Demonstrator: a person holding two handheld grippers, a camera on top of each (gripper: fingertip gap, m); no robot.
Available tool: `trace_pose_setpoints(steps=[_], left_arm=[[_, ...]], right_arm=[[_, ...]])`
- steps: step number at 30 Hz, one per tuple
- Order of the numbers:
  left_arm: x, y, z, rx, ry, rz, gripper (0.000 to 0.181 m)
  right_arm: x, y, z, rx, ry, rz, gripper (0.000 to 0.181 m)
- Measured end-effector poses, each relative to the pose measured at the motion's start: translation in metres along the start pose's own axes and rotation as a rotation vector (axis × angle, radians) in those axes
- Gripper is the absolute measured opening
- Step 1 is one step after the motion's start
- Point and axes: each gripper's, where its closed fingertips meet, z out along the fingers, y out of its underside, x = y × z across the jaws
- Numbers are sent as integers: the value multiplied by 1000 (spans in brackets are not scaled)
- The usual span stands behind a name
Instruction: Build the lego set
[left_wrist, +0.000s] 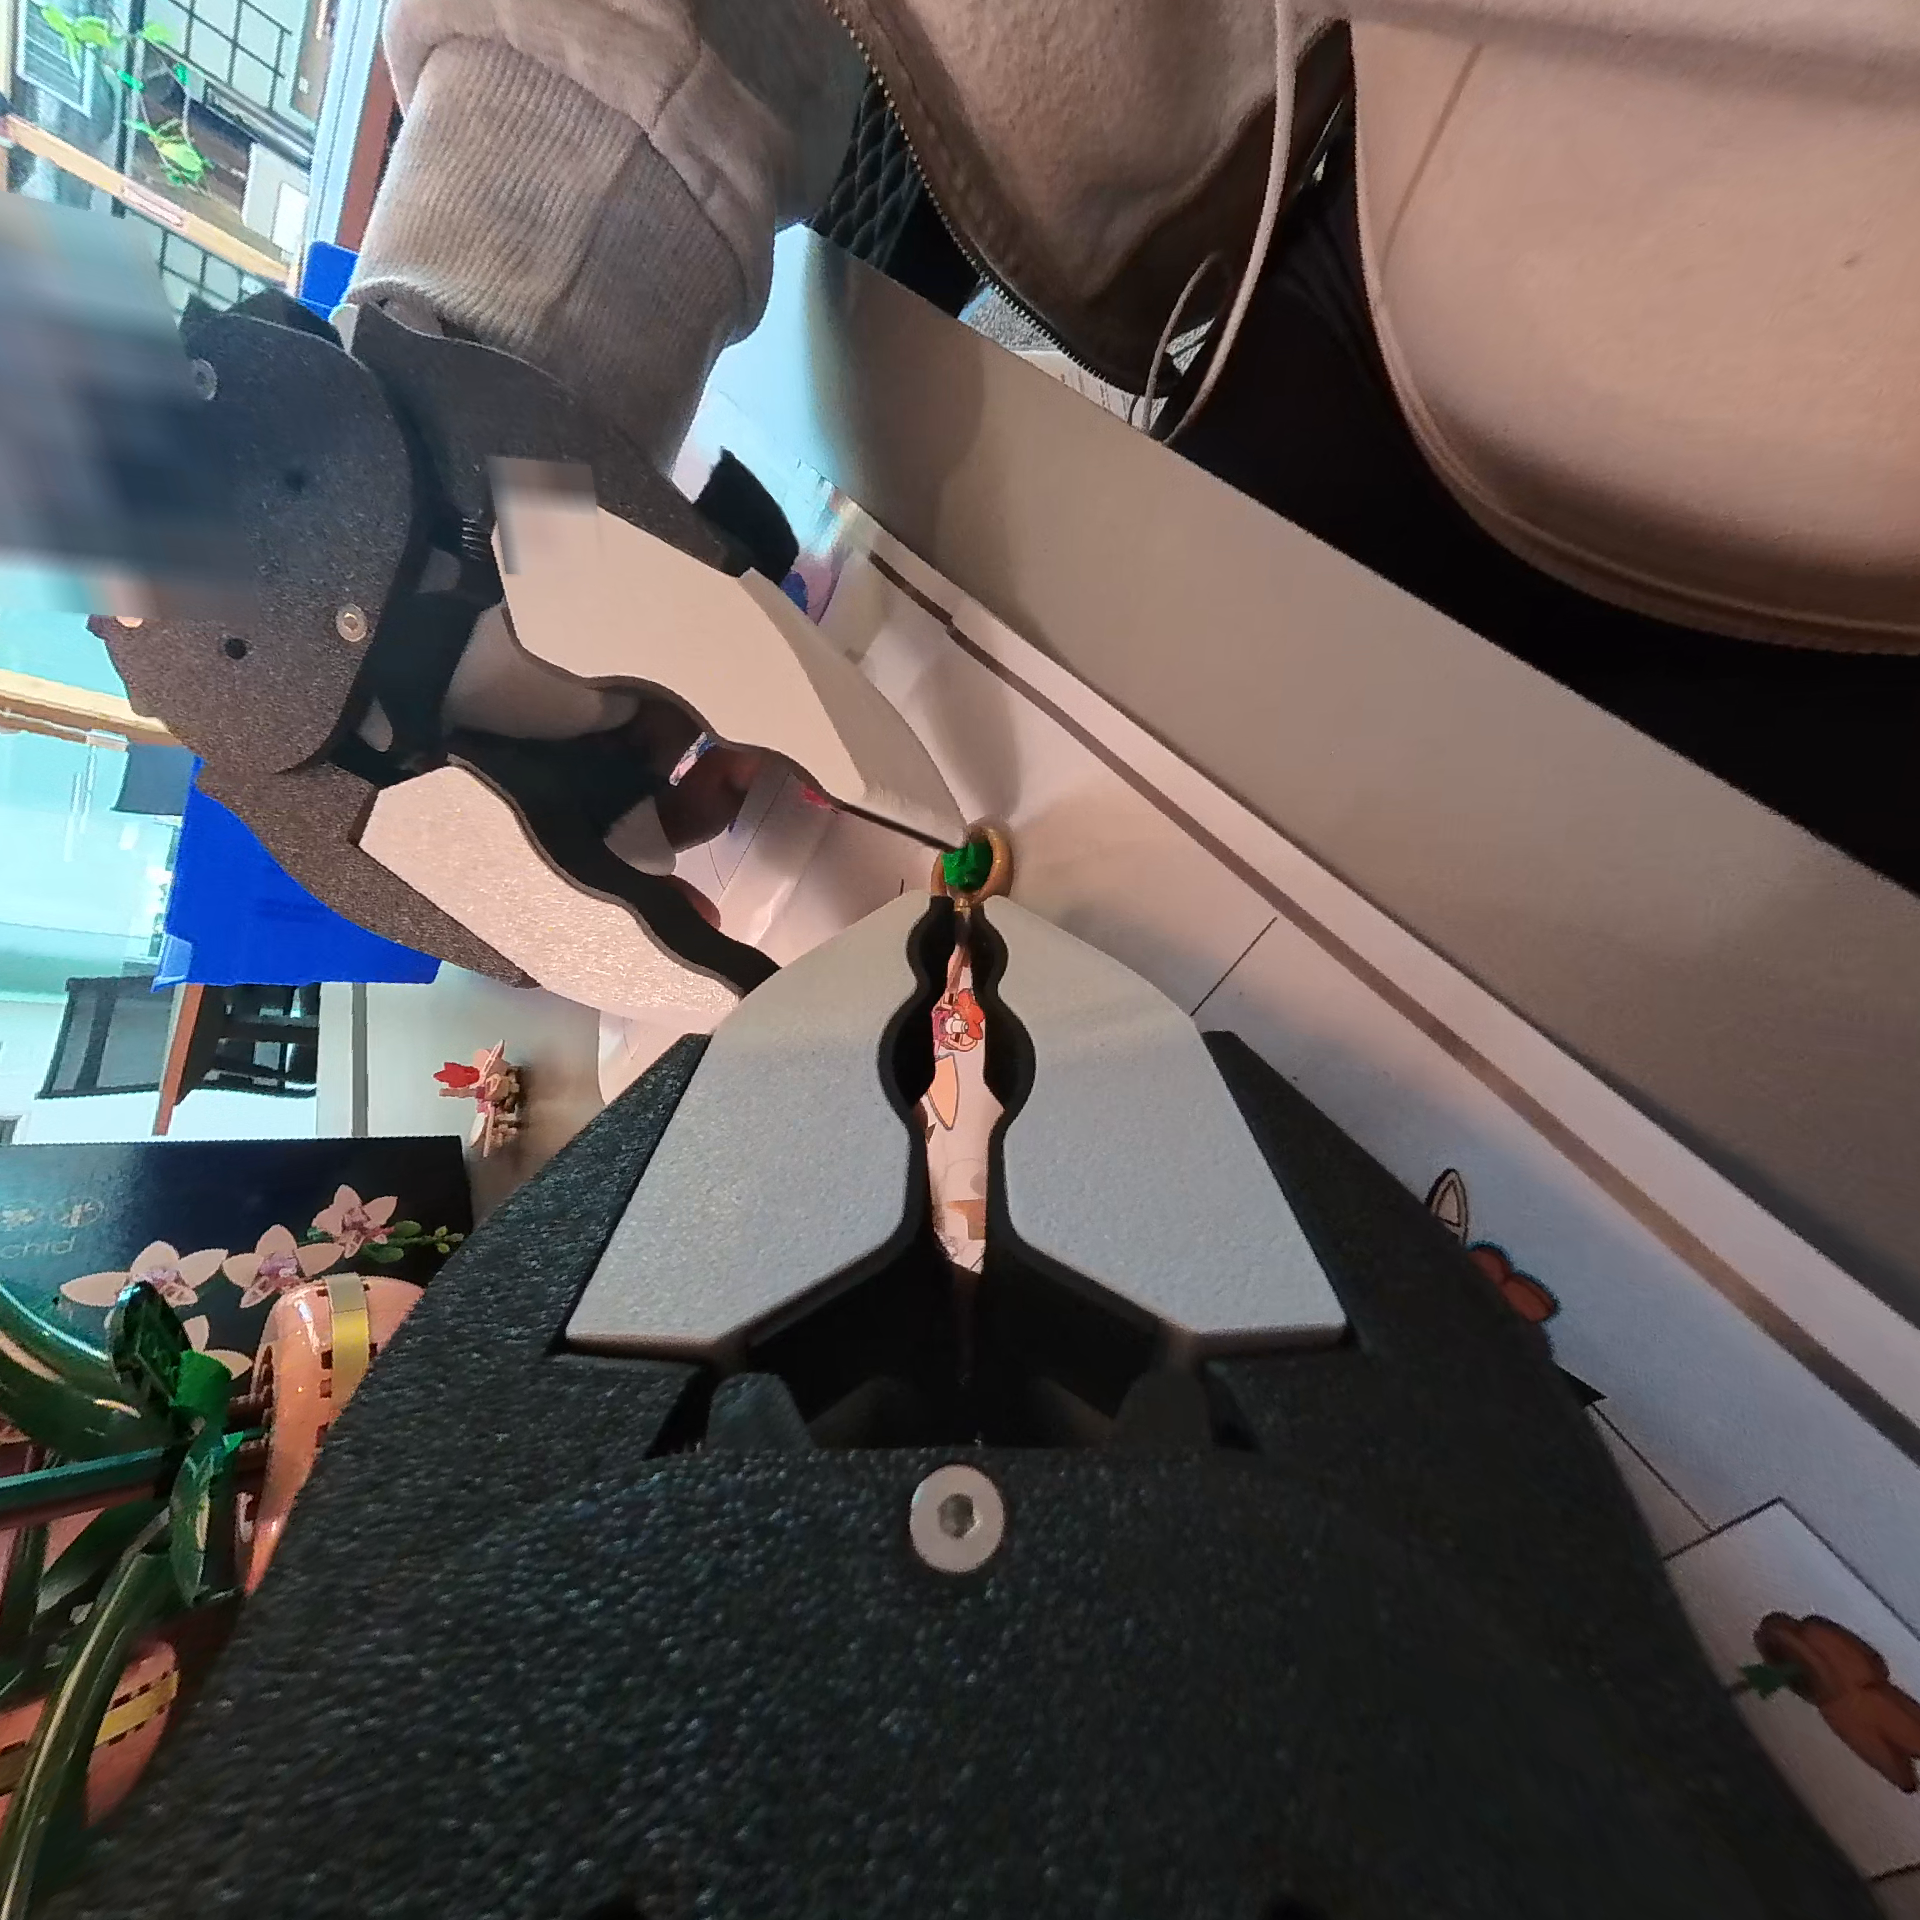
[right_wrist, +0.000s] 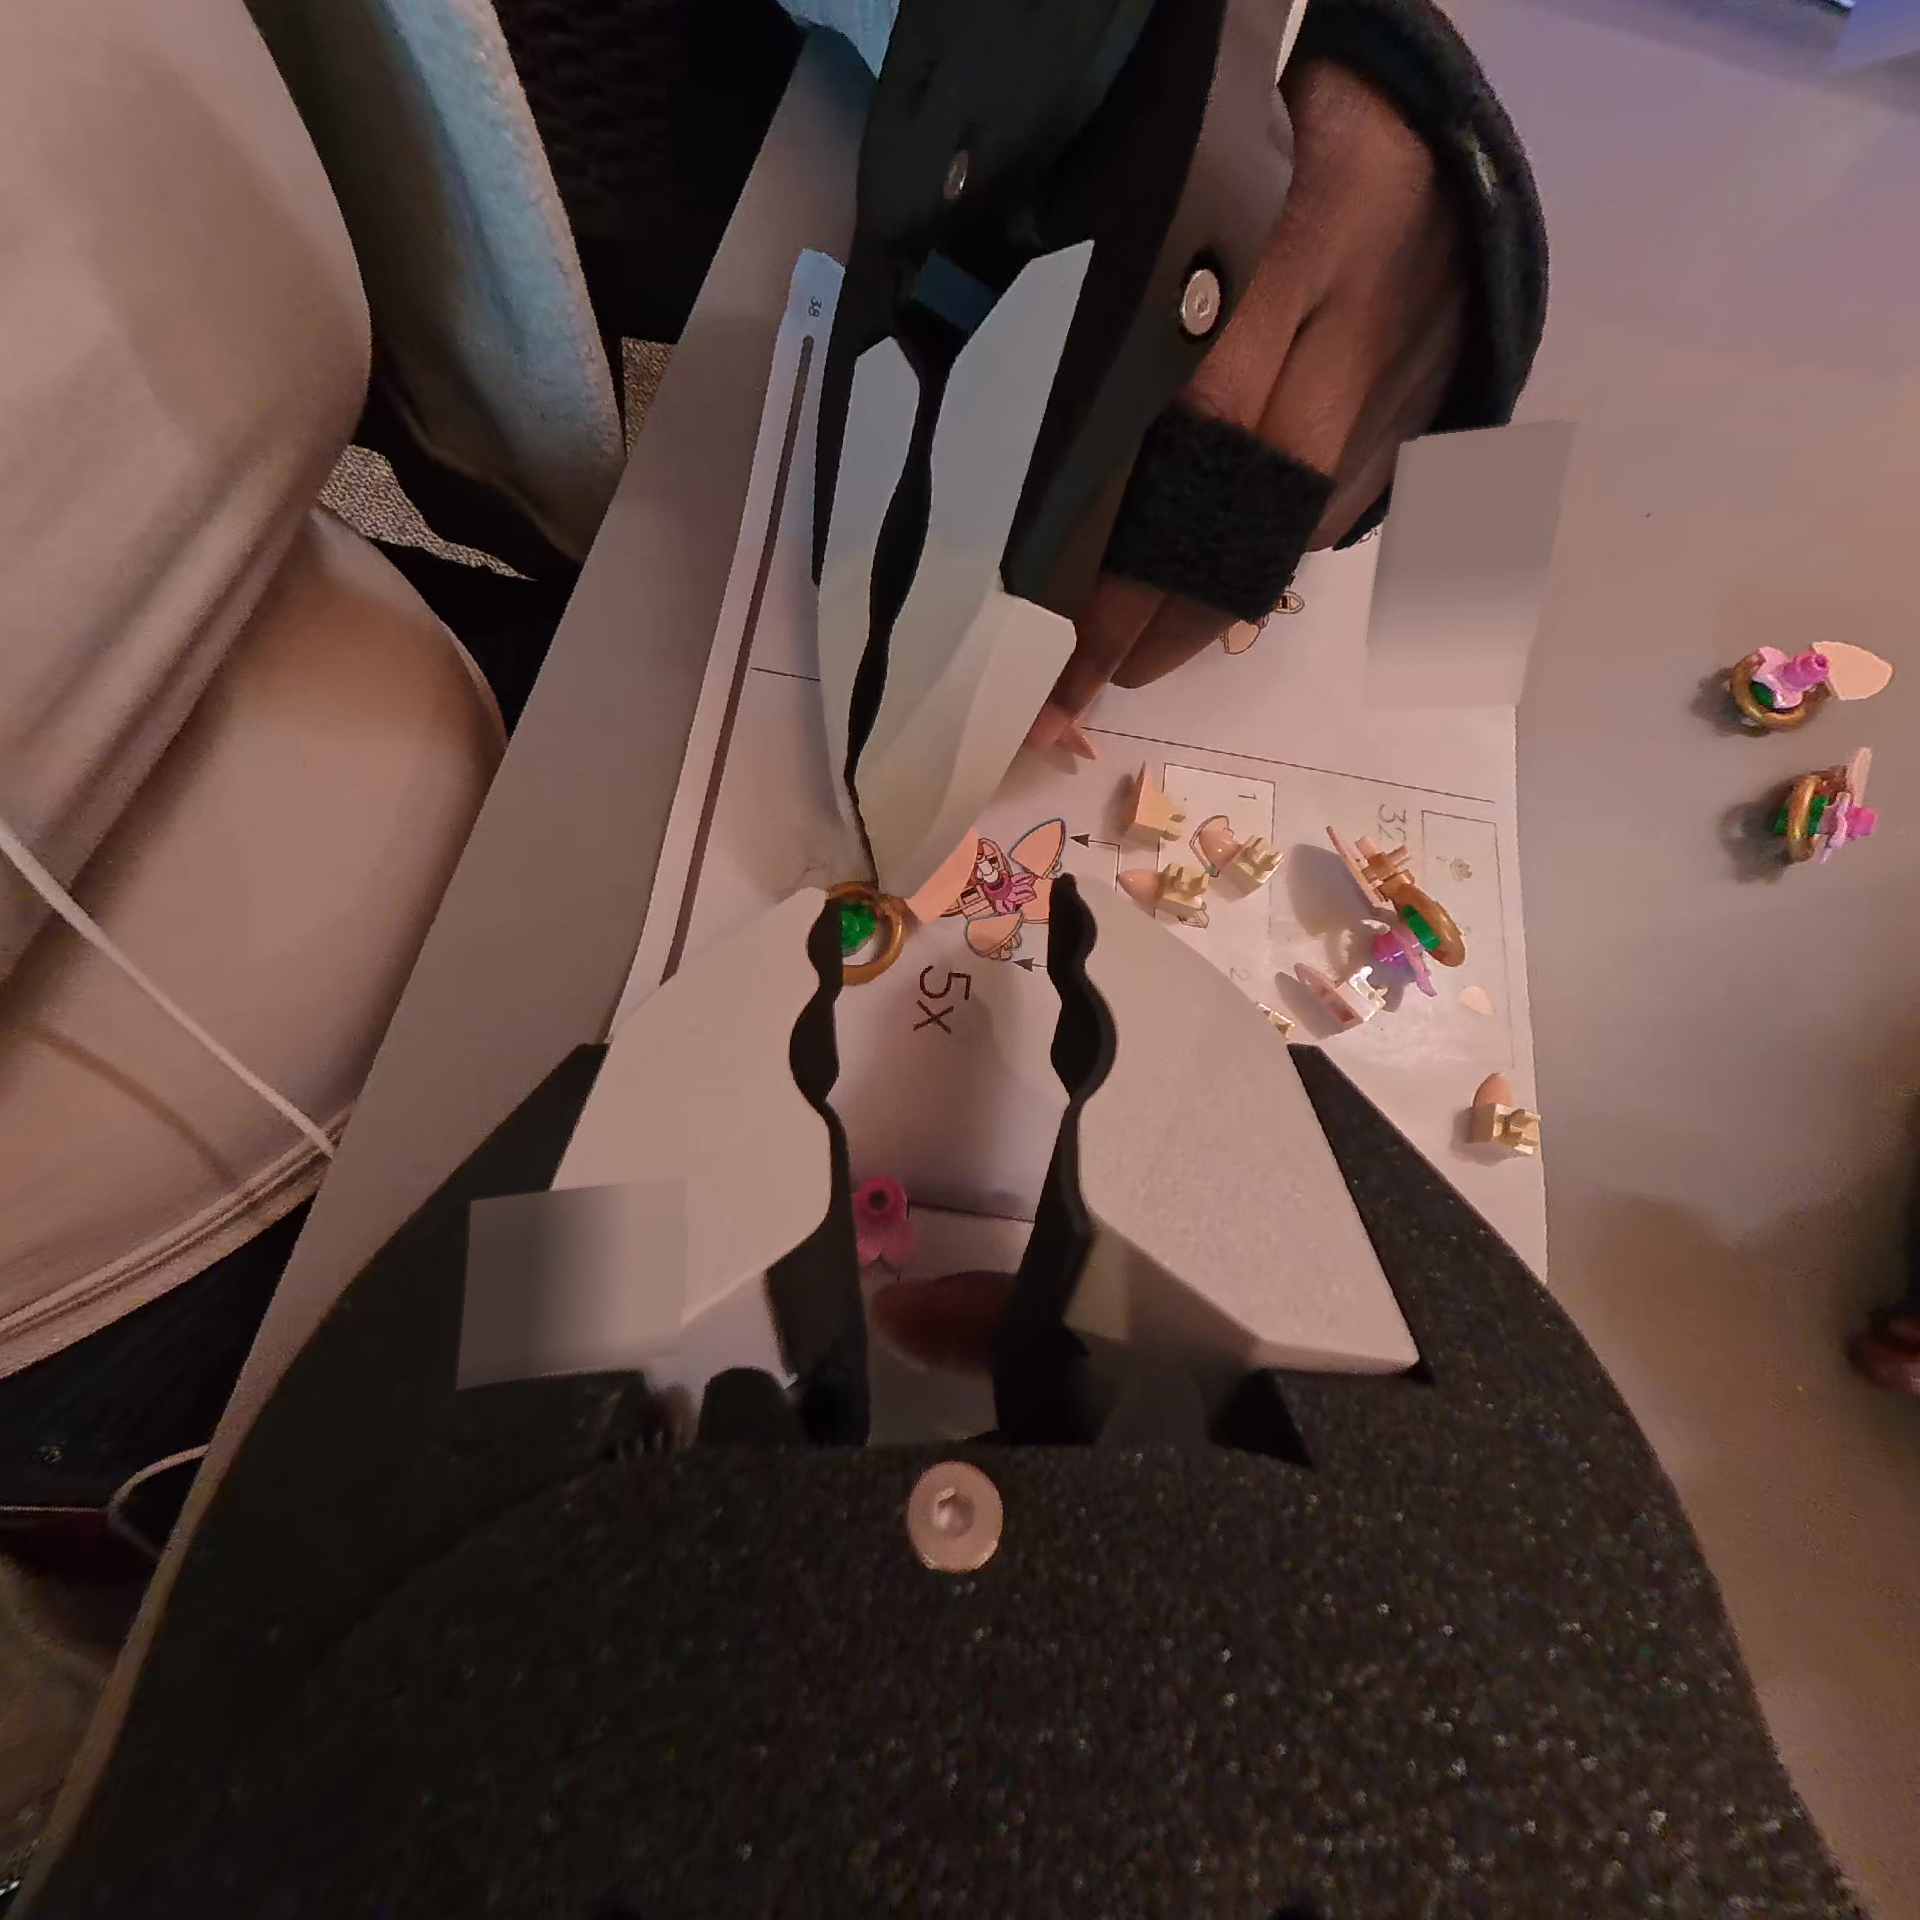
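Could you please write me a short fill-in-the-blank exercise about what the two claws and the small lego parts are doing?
1. The left claw is ___ on the gold ring.
2. Inside the ring sits a ___ piece.
3. The right claw is ___, one fingertip beside the ring.
4. A loose ___ flower piece lies on the instruction booklet, seen between the right claw's fingers.

Missing words: shut; green; open; pink
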Motion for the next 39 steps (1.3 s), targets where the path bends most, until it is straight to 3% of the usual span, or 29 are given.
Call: trace_pose_setpoints(steps=[18, 23, 39], left_arm=[[0, -1, 0, 36, 8, -77, 3], [0, -1, 0, 36, 9, -81, 4], [-1, -1, 0, 34, 6, -85, 4]], right_arm=[[5, 0, 2, 10, 40, -20, 32], [1, -7, -2, 49, -7, -17, 43], [1, 6, -1, -70, -70, -86, 40]])
